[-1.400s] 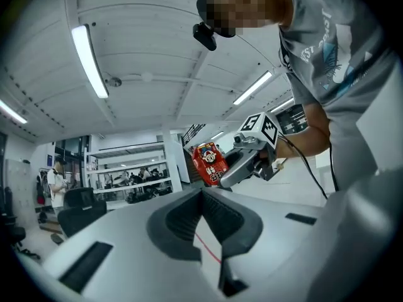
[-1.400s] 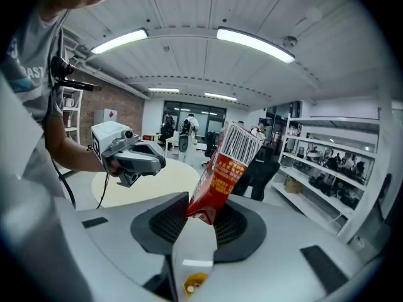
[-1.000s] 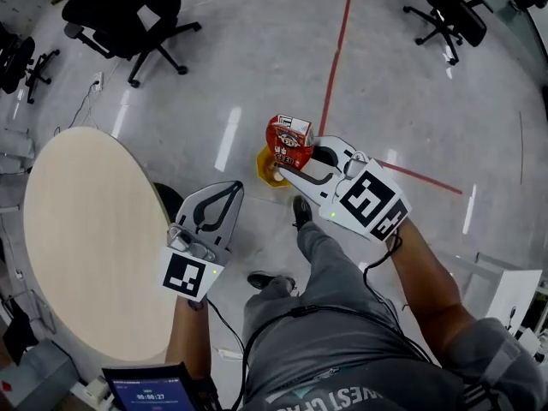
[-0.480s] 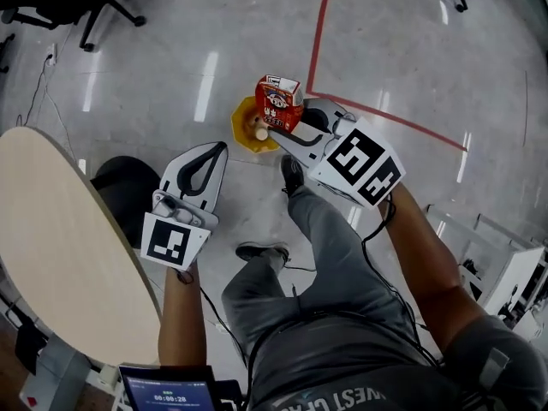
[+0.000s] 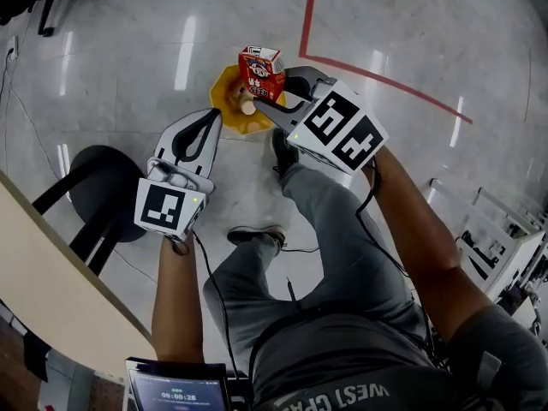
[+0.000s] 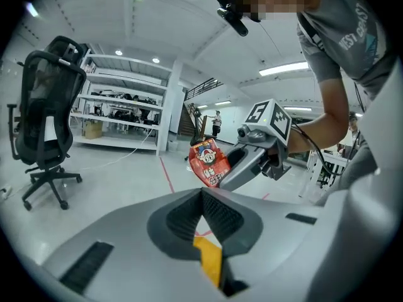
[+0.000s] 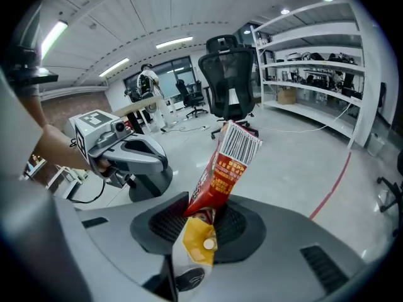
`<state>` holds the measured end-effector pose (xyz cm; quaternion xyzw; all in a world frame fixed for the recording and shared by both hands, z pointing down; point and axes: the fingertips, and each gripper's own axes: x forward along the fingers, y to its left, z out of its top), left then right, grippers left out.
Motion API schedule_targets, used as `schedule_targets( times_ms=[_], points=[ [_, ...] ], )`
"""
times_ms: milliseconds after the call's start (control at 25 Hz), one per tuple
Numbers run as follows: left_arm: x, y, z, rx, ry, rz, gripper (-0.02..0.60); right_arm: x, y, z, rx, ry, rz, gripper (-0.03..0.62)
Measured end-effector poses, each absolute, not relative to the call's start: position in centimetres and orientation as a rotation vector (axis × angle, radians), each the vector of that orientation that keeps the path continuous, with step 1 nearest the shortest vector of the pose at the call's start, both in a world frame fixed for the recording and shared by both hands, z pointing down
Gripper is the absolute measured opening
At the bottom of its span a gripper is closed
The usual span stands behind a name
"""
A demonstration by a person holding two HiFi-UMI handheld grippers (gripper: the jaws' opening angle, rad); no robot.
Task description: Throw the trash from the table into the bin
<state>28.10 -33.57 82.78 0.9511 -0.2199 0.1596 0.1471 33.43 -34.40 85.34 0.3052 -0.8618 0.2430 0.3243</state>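
Observation:
A red snack carton [image 5: 262, 71] with a barcode on top stands pinched at its lower end in my right gripper [image 5: 272, 103], which is shut on it. It hangs just over a small yellow bin [image 5: 224, 101] on the floor. The right gripper view shows the carton [image 7: 228, 162] rising from the jaws, with the bin [image 7: 198, 241] right below them. My left gripper [image 5: 210, 118] is beside the bin, shut with nothing in it. The left gripper view looks over its closed jaws to the carton [image 6: 209, 162], with a strip of the yellow bin [image 6: 210, 260] below.
A black stool [image 5: 103, 191] stands left of the left gripper, and the round table's edge [image 5: 51, 264] is at the lower left. Red tape [image 5: 360, 71] runs across the floor behind the bin. The person's legs and shoes [image 5: 257, 234] are below it.
Both grippers have sunk toward the floor. The carton has come down over the yellow bin, and the left gripper now sits close beside the bin.

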Motion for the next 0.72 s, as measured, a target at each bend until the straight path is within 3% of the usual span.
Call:
schedule_targets(
  times_ms=[320,720],
  points=[
    [26.8,-34.8,89.8,2.656,-0.650,0.497,0.043,32.5,-34.8,93.2,0.732,-2.177,0.661,0.116],
    [25.4,-34.6,90.3,2.619,-0.670,0.488,0.043,32.5,-32.9,97.6,0.633,-2.048,0.729,0.117]
  ],
)
